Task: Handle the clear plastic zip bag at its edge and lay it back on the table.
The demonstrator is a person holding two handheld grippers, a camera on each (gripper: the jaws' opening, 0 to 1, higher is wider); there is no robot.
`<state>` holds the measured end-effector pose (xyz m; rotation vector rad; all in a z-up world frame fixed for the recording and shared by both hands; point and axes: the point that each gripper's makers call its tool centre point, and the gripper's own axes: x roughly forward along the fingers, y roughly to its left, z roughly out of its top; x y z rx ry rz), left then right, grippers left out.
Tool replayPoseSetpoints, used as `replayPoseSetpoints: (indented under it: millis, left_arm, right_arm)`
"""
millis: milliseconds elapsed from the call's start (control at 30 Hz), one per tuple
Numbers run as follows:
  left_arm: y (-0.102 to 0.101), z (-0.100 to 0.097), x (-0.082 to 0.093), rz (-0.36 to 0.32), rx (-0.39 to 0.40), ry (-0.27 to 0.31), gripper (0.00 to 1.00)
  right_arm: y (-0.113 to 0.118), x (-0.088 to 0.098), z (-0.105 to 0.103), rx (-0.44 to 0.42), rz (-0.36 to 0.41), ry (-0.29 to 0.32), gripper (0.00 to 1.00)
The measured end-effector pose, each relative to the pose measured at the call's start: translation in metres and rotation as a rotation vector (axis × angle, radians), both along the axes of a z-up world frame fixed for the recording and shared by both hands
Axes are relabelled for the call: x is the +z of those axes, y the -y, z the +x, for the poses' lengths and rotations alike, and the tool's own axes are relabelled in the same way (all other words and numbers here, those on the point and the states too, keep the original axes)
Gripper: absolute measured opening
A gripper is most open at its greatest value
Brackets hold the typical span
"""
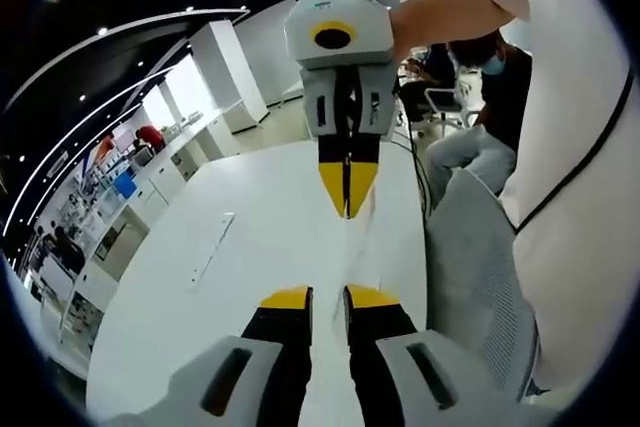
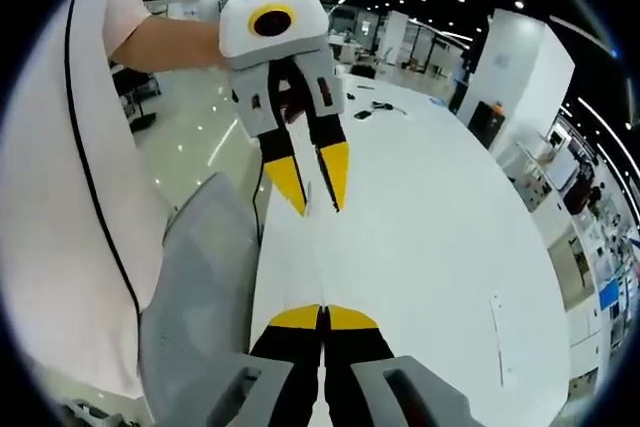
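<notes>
1. In the left gripper view, the left gripper (image 1: 328,297) rises from the bottom edge, its yellow-tipped black jaws parted by a narrow gap.
2. Facing it, the right gripper (image 1: 347,187) points down with its yellow tips pressed together.
3. In the right gripper view, the right gripper (image 2: 324,317) shows the same shut jaws, and the left gripper (image 2: 312,182) hangs above with its tips spread.
4. The clear zip bag cannot be picked out for certain. Only a faint pale streak (image 1: 349,247) runs between the two sets of tips.
5. A small green mark on each gripper's white shell is too small to read.
6. Below lies a smooth white table (image 1: 250,247) with a long narrow slot (image 1: 213,247).
7. A grey mesh chair (image 1: 475,257) stands beside the table.
</notes>
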<state>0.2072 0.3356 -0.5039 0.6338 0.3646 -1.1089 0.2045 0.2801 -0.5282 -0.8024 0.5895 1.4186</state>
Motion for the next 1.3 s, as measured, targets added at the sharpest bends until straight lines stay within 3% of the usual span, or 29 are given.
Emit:
replayPoseSetpoints:
  millis: [100, 533, 1000, 1300]
  left_arm:
    - [0.003, 0.001, 0.007, -0.013, 0.004, 0.012, 0.22]
    - [0.032, -0.012, 0.023, -0.024, -0.084, 0.048, 0.21]
    - [0.057, -0.023, 0.011, 0.036, -0.174, 0.032, 0.14]
    - [0.057, -0.02, -0.005, 0.117, -0.182, 0.021, 0.09]
  right_arm:
    - [0.001, -0.001, 0.001, -0.002, -0.01, 0.009, 0.0]
    - [-0.001, -0.004, 0.001, -0.02, -0.03, 0.011, 0.0]
    - [-0.004, -0.005, 0.004, -0.036, -0.038, 0.008, 0.0]
    - [-0.007, -0.002, 0.002, -0.031, -0.041, 0.011, 0.0]
